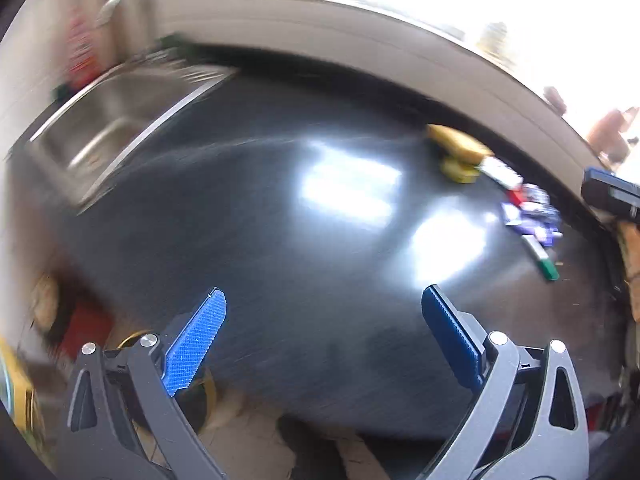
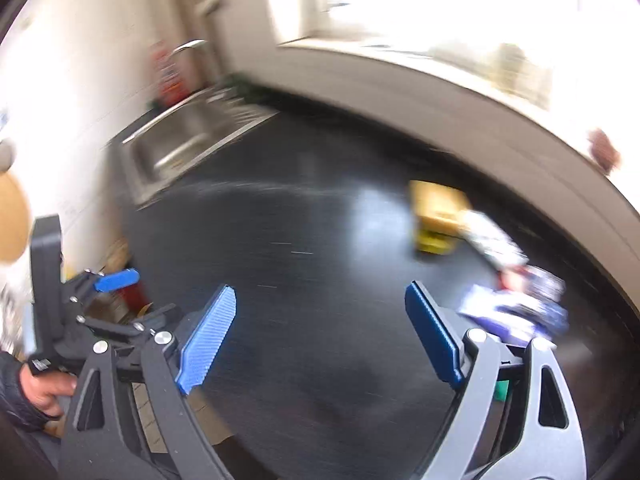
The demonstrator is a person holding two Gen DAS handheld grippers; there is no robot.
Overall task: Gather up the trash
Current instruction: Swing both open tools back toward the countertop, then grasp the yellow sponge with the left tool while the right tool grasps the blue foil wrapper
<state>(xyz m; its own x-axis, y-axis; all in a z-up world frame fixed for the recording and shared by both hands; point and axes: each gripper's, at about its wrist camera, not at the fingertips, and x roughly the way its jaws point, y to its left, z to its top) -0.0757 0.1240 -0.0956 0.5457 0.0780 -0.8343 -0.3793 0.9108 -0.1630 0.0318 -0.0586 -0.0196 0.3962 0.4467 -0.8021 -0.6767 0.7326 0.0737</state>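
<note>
On my left wrist view, the left claw (image 1: pixel 324 308) gapes wide with nothing between its blue pads, above the dark bench (image 1: pixel 280 220). The trash, a blurred heap of wrappers (image 1: pixel 528 212), lies far right beside a yellow sponge (image 1: pixel 460 152); the steel sink (image 1: pixel 120 120) sits upper left.

On my right wrist view, the right claw (image 2: pixel 320 308) is spread and empty too. The wrappers (image 2: pixel 516 300) lie just past its right finger, the sponge (image 2: pixel 438 216) beyond them.
</note>
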